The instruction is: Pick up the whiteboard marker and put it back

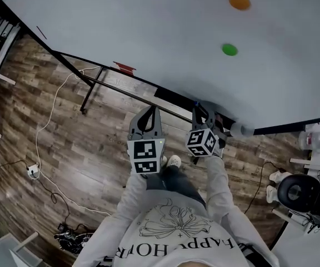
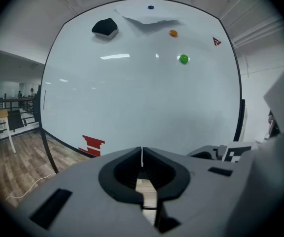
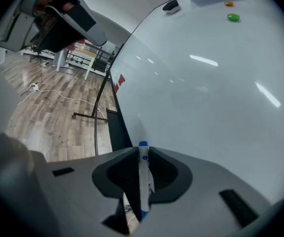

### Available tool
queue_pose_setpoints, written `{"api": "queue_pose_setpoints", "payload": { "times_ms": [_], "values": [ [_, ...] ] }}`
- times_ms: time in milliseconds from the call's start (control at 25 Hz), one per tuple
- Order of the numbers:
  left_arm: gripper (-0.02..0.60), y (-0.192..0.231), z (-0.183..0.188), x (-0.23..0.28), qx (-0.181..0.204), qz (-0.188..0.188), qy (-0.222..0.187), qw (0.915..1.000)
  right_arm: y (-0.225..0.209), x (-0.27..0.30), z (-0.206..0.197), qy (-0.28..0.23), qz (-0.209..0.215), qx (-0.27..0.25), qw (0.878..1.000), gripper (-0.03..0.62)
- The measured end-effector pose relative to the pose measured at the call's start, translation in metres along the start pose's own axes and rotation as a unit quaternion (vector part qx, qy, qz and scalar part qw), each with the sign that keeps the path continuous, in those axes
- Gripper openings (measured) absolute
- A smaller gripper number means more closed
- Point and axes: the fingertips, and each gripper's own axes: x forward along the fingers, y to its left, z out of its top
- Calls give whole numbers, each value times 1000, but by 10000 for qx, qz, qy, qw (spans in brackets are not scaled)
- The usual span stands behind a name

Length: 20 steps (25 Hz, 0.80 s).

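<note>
Right gripper: your grey jaws are clamped on the whiteboard marker.
Whiteboard marker: slim white barrel with blue ends, lying along the jaws, its tip near the board's lower edge.
Left gripper: your jaws are together, with nothing between them.
Whiteboard: smooth and glossy, dark frame, with a round green magnet and an orange magnet.
Floor: wood-pattern planks.

The right tool has its jaws closed on a blue-tipped whiteboard marker. The marker points at the whiteboard, which carries a green magnet, an orange magnet and a black eraser.
</note>
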Motion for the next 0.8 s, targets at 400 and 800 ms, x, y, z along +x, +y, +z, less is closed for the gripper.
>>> {"api": "queue_pose_setpoints", "payload": {
  "times_ms": [400,800],
  "values": [
    [9,21,-16,-12,-160,306,102,9994,24,19,-8,152,487,-91,9987,75],
    [9,25,-14,-19,-181,380,53,9991,19,7,0,-105,522,835,9951,109]
  ]
}}
